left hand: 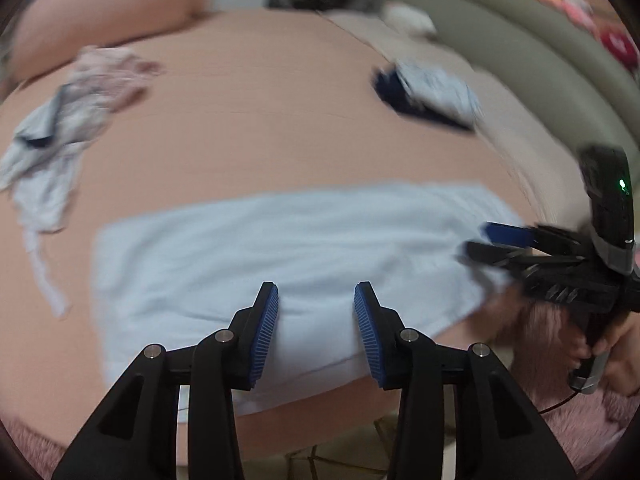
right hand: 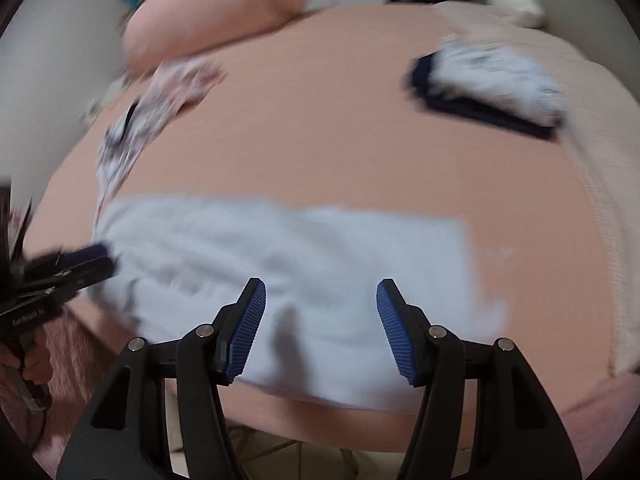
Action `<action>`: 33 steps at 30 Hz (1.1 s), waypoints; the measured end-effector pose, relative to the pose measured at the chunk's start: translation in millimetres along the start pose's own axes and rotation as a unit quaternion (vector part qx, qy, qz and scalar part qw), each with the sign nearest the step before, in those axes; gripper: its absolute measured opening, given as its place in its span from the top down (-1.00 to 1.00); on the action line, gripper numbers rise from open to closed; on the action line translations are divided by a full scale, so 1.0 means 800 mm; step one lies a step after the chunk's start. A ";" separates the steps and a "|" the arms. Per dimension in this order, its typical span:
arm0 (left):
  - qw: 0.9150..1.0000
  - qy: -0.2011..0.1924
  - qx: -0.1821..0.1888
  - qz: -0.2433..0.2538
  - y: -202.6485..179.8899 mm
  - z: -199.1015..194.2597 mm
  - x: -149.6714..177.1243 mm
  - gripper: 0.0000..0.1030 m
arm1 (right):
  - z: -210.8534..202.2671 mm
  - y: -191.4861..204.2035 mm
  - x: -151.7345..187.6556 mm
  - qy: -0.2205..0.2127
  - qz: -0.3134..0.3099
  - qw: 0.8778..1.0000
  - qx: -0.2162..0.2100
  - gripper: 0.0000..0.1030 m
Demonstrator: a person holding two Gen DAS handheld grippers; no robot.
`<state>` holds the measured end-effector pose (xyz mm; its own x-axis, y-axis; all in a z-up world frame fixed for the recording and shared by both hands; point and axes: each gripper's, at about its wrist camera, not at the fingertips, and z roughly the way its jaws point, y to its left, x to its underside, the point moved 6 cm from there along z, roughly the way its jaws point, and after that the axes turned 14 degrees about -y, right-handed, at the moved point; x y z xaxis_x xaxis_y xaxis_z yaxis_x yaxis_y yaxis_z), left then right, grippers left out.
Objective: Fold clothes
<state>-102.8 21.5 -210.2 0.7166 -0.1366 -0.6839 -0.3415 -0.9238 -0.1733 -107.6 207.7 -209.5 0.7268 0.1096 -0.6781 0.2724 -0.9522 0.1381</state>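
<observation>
A pale blue folded garment lies flat near the front edge of the pink bed. The left tool and right tool hover over it, jaws apart and empty.

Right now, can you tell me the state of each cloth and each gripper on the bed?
Blue garment: folded into a flat rectangle, at the bed's near edge.
Folded stack: pale piece on a dark one, far right.
Loose pile: crumpled, unfolded, far left.
Left gripper: open, holding nothing.
Right gripper: open, holding nothing.
</observation>
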 end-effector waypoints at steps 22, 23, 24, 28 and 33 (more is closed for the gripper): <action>0.999 -0.006 -0.042 0.008 0.019 -0.004 -0.020 -0.14 | -0.037 -0.007 0.005 -0.046 0.032 0.998 -0.034 -0.11; 0.998 -0.021 -0.059 -0.011 0.035 -0.008 -0.025 -0.14 | -0.045 -0.019 -0.002 -0.068 0.047 0.996 -0.025 -0.15; 0.996 -0.033 -0.073 -0.036 0.054 -0.010 -0.028 -0.14 | -0.048 -0.036 -0.010 -0.087 0.062 0.994 -0.004 -0.18; 0.994 -0.027 -0.070 -0.082 0.107 0.005 -0.037 -0.14 | -0.019 -0.111 -0.027 -0.067 0.097 0.990 0.084 -0.19; 0.994 -0.021 -0.067 -0.088 0.119 0.022 -0.029 -0.13 | 0.028 -0.135 -0.027 -0.012 0.087 0.993 0.080 -0.18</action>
<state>-162.4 -56.7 -223.1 0.7304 0.0432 -0.6816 -0.1273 -0.9719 -0.1981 -166.9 301.8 -225.9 0.7382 -0.0653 -0.6714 0.0389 -0.9895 0.1390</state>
